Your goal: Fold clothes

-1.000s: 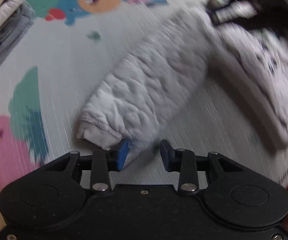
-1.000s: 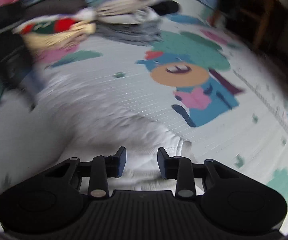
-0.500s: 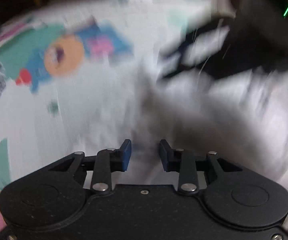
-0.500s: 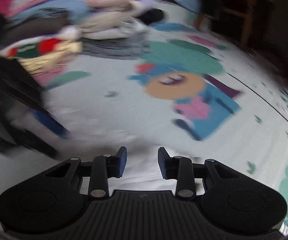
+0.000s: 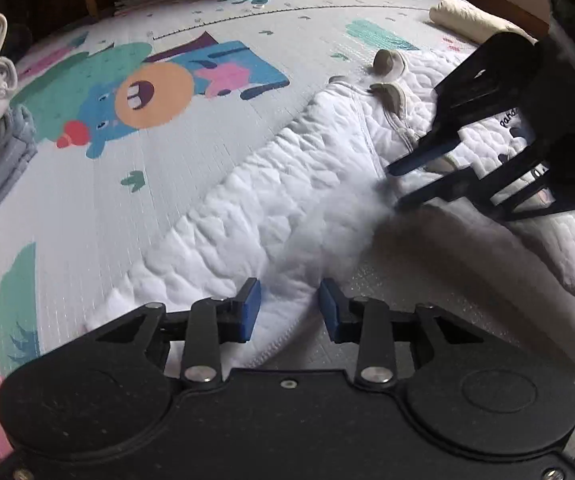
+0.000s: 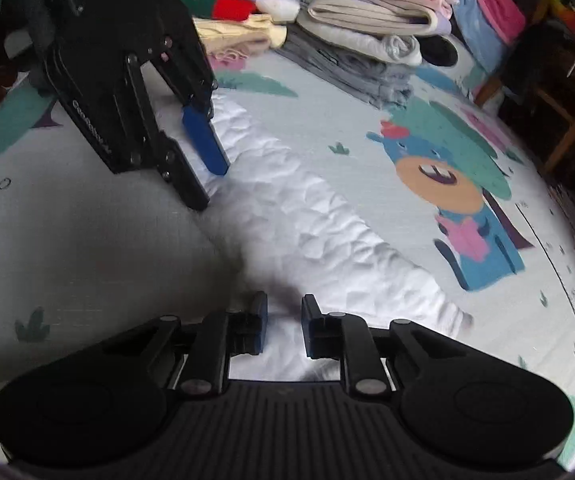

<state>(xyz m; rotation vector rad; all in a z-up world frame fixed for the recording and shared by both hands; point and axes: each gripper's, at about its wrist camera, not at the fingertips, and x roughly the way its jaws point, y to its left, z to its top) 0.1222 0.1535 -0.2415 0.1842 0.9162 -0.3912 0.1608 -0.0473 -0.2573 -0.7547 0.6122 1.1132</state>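
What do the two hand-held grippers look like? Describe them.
Both are matte black plastic. The left gripper has a smooth stippled housing with two round bosses, silver pivot screws and blue pads on its fingers. The right gripper has a ribbed housing and darker blue pads. No cables or sleeves show.

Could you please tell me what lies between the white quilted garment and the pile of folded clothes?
In the right wrist view, only bare play mat with its printed shapes lies between the white quilted garment and the pile of folded clothes.

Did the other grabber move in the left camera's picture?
Yes. The right gripper came down from the top corner, nearer the cartoon play mat, onto the white quilted garment.
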